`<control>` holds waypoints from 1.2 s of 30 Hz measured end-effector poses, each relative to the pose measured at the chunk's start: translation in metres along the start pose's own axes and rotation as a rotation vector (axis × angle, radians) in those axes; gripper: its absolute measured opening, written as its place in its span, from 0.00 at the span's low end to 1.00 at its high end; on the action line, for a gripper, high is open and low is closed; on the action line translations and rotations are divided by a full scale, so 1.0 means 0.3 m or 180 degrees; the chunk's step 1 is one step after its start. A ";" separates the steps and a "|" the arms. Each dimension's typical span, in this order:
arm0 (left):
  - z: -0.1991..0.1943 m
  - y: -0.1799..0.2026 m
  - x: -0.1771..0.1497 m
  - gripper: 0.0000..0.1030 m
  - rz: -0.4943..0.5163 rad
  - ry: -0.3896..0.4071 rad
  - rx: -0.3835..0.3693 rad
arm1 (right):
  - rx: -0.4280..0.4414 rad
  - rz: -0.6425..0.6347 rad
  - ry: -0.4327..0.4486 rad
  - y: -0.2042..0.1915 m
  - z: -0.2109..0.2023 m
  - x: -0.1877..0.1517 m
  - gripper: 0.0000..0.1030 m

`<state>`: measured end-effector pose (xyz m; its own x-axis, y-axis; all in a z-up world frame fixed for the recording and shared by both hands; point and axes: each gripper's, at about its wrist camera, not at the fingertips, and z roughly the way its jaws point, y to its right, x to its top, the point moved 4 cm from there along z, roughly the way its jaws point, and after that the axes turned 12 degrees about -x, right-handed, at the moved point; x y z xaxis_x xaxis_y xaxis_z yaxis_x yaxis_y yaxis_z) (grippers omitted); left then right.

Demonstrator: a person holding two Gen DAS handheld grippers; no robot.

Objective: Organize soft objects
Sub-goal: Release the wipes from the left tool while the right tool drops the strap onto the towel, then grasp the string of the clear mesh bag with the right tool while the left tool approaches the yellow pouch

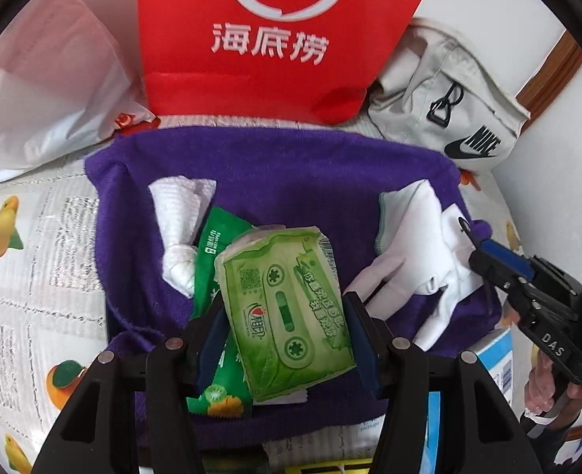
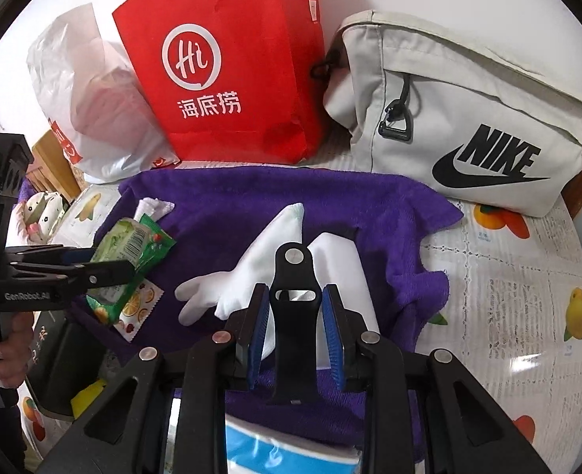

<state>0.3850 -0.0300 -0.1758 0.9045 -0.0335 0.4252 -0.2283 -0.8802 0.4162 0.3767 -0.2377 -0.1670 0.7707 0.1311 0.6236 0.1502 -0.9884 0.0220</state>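
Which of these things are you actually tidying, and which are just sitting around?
In the job:
green tissue pack, clamped in the left gripper
black strap, between the right gripper pads
white glove
purple towel
crumpled paper towel

Lying about:
red paper bag
grey Nike bag
white plastic bag

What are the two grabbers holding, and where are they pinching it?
The left gripper holds a green tissue pack by its long sides. The right gripper pinches a black watch strap across its middle.
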 end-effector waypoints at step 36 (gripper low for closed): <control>-0.325 -0.077 -0.213 0.62 -0.0241 0.0256 0.0085 | 0.0390 -0.0194 0.0117 -0.246 -0.280 -0.241 0.47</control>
<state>0.2974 0.0386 -0.1343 0.8867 0.0705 0.4569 -0.1499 -0.8911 0.4284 0.2578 -0.1808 -0.1481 0.7350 0.1856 0.6522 0.2723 -0.9616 -0.0333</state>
